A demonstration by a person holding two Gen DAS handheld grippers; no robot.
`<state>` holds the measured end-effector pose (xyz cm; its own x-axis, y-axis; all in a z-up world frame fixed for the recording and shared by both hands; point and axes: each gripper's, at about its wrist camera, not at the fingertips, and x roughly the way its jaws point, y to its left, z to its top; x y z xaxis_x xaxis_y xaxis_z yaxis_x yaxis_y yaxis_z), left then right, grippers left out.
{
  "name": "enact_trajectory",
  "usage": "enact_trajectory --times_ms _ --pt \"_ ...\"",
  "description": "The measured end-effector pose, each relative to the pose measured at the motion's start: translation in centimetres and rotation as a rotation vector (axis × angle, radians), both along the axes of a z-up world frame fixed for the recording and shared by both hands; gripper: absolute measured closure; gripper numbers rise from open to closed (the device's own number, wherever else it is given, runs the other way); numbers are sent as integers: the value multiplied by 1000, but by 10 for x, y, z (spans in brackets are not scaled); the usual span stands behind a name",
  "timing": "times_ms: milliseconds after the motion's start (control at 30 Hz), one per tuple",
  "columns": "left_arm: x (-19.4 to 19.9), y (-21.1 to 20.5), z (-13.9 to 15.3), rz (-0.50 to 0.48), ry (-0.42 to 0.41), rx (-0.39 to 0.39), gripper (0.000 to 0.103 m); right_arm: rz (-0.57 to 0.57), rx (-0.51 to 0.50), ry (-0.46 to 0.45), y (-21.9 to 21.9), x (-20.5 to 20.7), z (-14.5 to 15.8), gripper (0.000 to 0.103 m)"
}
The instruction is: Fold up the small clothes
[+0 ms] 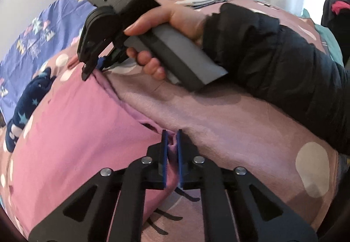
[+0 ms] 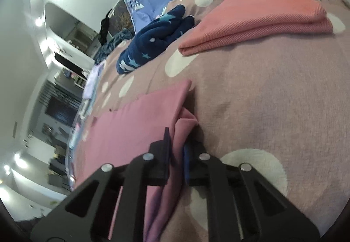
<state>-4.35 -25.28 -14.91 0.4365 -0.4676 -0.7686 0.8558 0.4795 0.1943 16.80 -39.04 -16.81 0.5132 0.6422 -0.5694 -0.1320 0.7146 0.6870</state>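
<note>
- Left claw [image 1: 171, 143] and right claw [image 2: 177, 143] — each clenched on an edge of the pink garment [image 1: 76, 132], flat on the bed [image 2: 273, 99].
- Done: 1 coral garment [image 2: 262, 14] folded.
- Left: this fold — navy garment [image 2: 153, 40] crumpled.

The right gripper's [image 1: 93, 67] fingertips are blurred and sink into the folded pink cotton garment [image 1: 76, 132], so their grip there is unclear. The black padded sleeve [image 1: 284, 62] runs off the picture's right edge. Small items on the far white dresser [image 2: 70, 56] are too tiny to identify.
</note>
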Motion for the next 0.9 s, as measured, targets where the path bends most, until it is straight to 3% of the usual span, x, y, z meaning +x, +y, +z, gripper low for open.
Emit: enact_trajectory --times_ms 167,233,333,400,467,533,667,733,833,900 --pt "-1 3 8 -43 23 -45 99 -8 48 -119 -1 -8 24 95" --pt "2 3 7 -49 35 -50 99 -6 13 -166 2 -11 32 95" --pt "9 3 -3 -52 91 -45 99 -54 -33 -81 -1 3 12 96" --pt "11 5 -5 -50 114 -55 99 -71 35 -16 -12 11 -5 96" --pt "14 7 -4 -48 139 -68 99 -83 62 -44 -16 8 0 94" --pt "13 8 -5 -48 154 -75 99 -145 27 -86 -20 4 7 94" --pt "12 9 -5 -49 170 -92 99 -211 125 -86 -43 -3 9 91" --pt "14 11 -2 -38 191 -107 94 -155 124 -114 -38 -8 18 91" --pt "14 19 10 -61 267 -158 92 33 75 -190 -12 -14 35 91" --pt "16 26 18 -76 294 -193 92 118 -18 -189 14 -14 34 88"
